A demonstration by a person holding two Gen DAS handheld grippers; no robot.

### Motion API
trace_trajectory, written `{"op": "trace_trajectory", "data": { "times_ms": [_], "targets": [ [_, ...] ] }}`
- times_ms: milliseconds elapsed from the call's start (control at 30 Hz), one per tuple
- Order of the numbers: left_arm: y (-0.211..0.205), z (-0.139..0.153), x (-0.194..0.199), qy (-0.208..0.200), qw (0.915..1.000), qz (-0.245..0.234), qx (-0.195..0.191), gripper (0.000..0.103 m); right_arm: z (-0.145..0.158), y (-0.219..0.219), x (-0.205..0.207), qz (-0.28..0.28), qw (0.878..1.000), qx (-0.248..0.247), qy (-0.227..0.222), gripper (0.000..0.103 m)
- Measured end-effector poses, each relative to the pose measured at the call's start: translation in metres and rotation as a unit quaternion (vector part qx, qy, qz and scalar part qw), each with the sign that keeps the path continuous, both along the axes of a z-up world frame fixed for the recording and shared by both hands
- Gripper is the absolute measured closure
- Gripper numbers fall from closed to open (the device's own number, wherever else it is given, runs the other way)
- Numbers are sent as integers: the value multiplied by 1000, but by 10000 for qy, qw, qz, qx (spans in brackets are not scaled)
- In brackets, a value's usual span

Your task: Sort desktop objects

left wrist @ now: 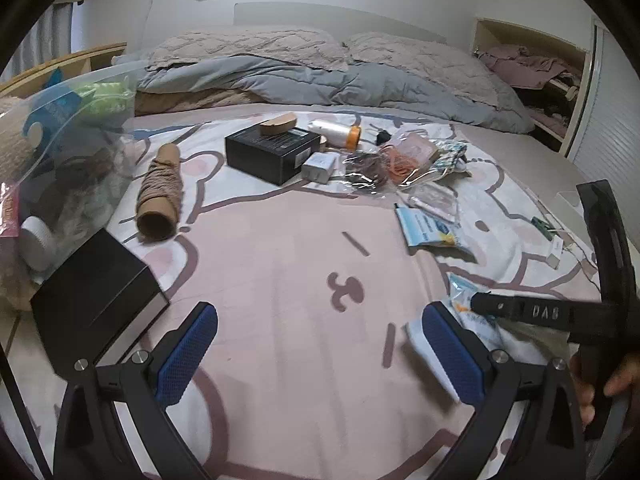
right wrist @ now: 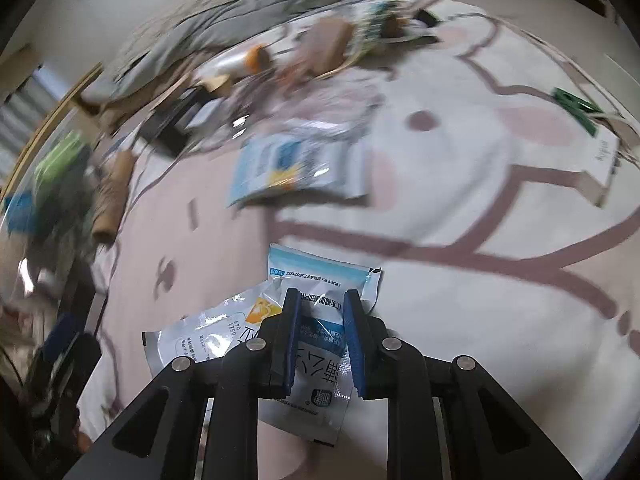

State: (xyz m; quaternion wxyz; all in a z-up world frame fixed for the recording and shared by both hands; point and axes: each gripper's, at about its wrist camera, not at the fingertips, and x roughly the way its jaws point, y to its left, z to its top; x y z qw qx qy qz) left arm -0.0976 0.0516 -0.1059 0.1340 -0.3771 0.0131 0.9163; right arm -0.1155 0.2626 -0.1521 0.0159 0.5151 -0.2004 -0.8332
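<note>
Right claw (right wrist: pixel 319 300) pinching sachets (right wrist: pixel 316 344).
We see the left claw (left wrist: pixel 320 322) spread, empty, over the bed (left wrist: pixel 280 300).

A home bedroom: a bed (left wrist: pixel 280 280) under a cartoon-print sheet, two pillows (left wrist: pixel 248 46) and a grey duvet (left wrist: pixel 320 80) by the headboard, clothes heaped in an open wardrobe (left wrist: pixel 532 68)

pink cartoon-print sheet (left wrist: pixel 280 320), blue-white sachet (right wrist: pixel 320 344)

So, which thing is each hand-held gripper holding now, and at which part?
The right hand-held gripper is shut on a blue-and-white sachet, pinched across its middle. The left hand-held gripper is open, holding nothing.
</note>
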Motion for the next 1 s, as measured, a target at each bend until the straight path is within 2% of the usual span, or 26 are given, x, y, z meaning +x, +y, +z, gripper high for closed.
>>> {"op": "trace_trajectory", "data": {
  "times_ms": [200,300,467,533,633,800,1000],
  "targets": [
    [-23,2,-2,-193,9993,310,-25,0,-1,-40,1,695,9974,-177,92,80],
    [-39,4,-1,-321,9985,413,137,0,0,-52,-1,988,9944,-328,156,80],
    [-49,12,9,-367,9987,202,296,0,11,-38,5,907,9918,-850,296,81],
    [-48,13,15,-394,9985,78,376,0,20,-37,14,1004,9901,-905,369,81],
    [-39,12,22,-475,9981,-149,366,0,28,-43,32,1150,9888,-874,374,81],
    [-24,14,31,-281,9988,-389,48,0,31,-64,67,1417,9876,-632,231,81],
    [-33,17,29,-279,9990,-283,203,0,24,-85,74,1719,9847,-279,-21,81]
  ]
}}
